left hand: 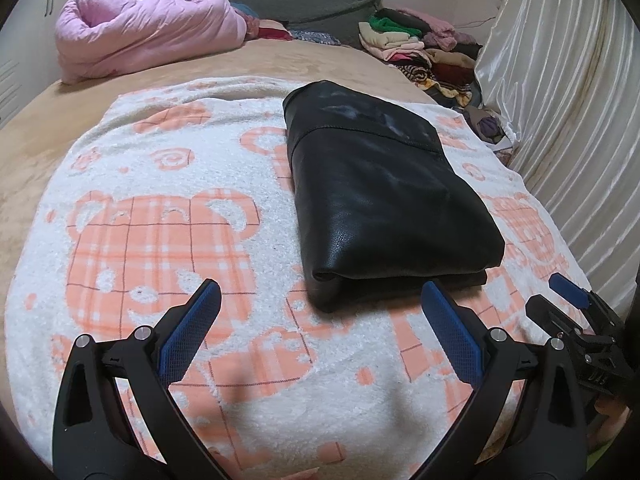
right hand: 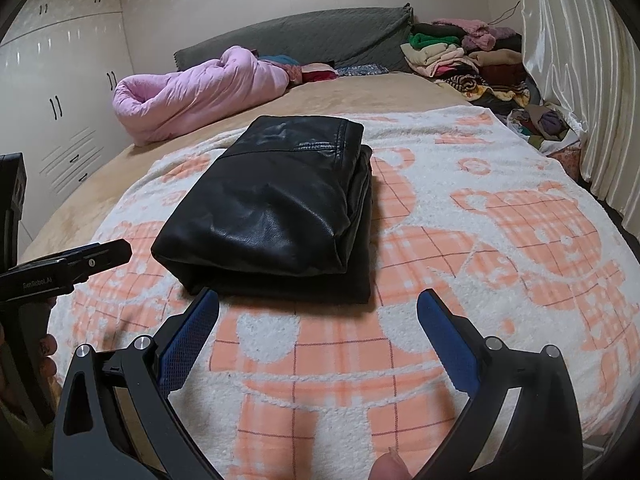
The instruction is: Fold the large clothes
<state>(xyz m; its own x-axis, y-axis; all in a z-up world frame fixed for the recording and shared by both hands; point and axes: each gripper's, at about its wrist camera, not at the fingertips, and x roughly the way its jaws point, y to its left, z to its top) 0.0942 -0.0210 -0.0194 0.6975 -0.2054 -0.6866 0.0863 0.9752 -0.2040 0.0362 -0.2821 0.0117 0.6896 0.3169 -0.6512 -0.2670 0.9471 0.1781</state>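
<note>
the wide bed with its tan plush cover [left hand: 348,60] fills both of my views, with a grey quilted headboard cushion [right hand: 320,36] along its far end. spread over the near part of the bed lies a white fleece blanket printed with orange plaid bears [left hand: 160,240]. a glossy cream pleated curtain [left hand: 560,100] hangs along the right side, and white wardrobe doors with dark handles [right hand: 60,100] stand on the left. a rolled pink quilt [left hand: 140,32] rests at the far left of the bed, near the headboard cushion, and a heap of mixed coloured clothes [right hand: 460,56] is piled in the far right corner beside the curtain.

the folded black leather jacket [right hand: 272,208] lies on the bear blanket as a thick, roughly rectangular bundle, with its layered edges showing along the near and right sides in the right wrist view. nothing is touching it.

my left hand-held gripper [left hand: 320,300] hangs just short of the jacket's near edge, its blue-padded fingers spread wide and holding nothing. my right hand-held gripper [right hand: 318,308] sits near the same edge, its blue-padded fingers likewise spread apart and empty. each one shows at the border of the other's view.
</note>
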